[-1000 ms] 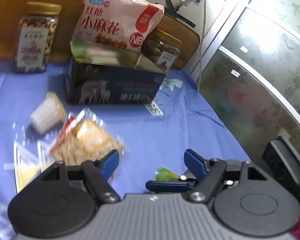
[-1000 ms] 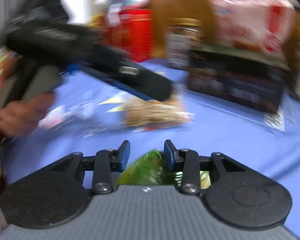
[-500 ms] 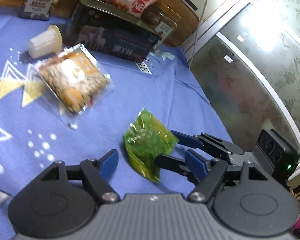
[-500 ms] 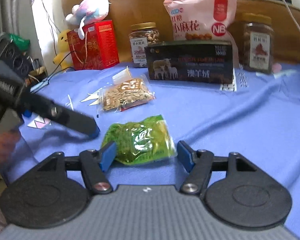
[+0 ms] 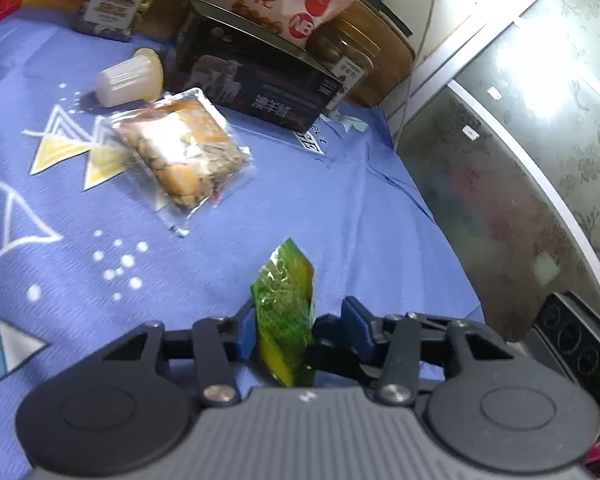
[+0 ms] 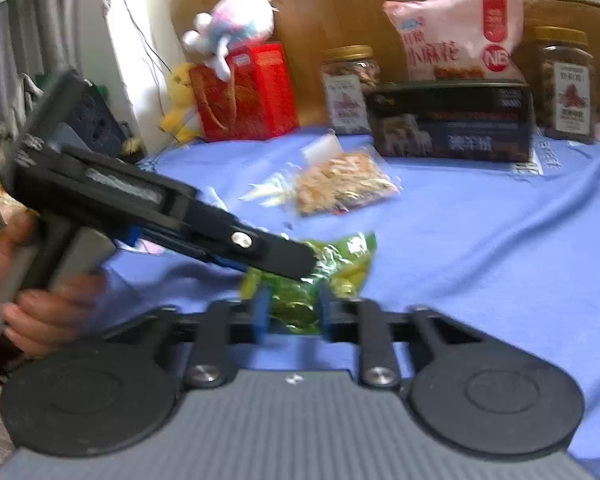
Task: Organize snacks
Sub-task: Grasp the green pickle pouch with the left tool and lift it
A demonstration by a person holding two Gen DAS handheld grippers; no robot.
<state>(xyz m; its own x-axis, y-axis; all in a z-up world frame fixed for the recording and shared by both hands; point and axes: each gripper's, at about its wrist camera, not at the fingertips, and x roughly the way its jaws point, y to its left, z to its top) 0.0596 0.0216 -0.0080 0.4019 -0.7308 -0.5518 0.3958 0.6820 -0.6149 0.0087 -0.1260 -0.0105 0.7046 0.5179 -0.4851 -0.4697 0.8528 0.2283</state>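
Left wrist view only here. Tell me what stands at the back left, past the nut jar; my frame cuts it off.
Observer: A red gift box stands there, with a pink and white plush toy on top of it.
Operator: Report anything beside that box.
Observer: A yellow plush toy sits at its left side, near the wall.
Operator: Now say how the right gripper meets the green packet.
Observer: Its jaws are closing, with one blue pad on each side of the packet, pressing it.
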